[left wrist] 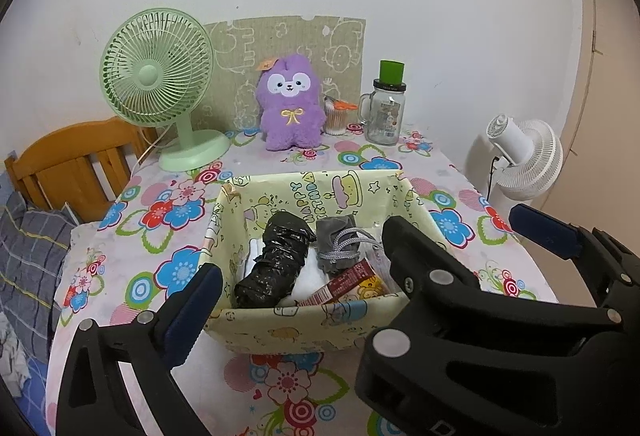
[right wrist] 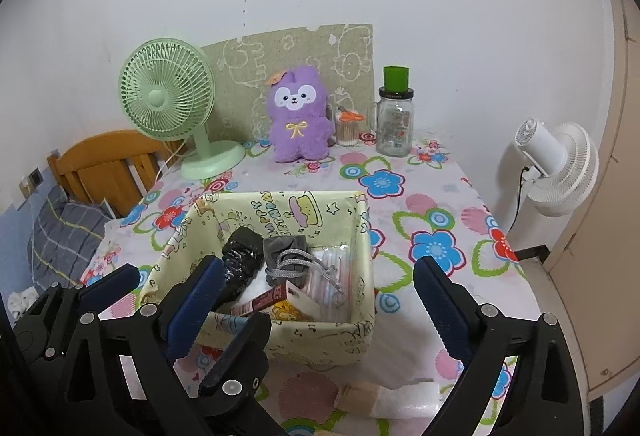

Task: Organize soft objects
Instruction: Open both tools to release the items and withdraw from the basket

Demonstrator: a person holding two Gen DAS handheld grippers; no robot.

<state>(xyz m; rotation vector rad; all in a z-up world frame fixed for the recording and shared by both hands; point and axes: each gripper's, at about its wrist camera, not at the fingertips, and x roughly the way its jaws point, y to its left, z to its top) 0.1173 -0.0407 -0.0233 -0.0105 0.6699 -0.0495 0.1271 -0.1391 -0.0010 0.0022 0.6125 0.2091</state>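
Soft goods fill a yellow box (left wrist: 304, 328) at the middle of a flowered table (left wrist: 160, 220), with both grippers drawn up at its near wall. From the left: the left gripper (left wrist: 304, 272), seen from its own camera, stands spread wide and empty, one finger outside the box's left corner and the other over the right rim. Inside lie a black bundle (left wrist: 272, 264), a grey pouch (left wrist: 340, 248), clear bags (right wrist: 332, 276) and a small carton (right wrist: 280, 300); these look already sorted. Still outside is the purple plush (left wrist: 290, 103), upright at the far edge between a green fan (left wrist: 160, 75) and a jar (left wrist: 386, 107), so the job appears mostly done with the plush probably left to fetch. The right gripper (right wrist: 320, 292) also gapes empty, straddling the box. Open cloth runs behind the box toward the plush, and on the right to the table edge, beyond which a white fan (right wrist: 560, 167) stands. A foam piece (right wrist: 404, 400) lies at the near edge.
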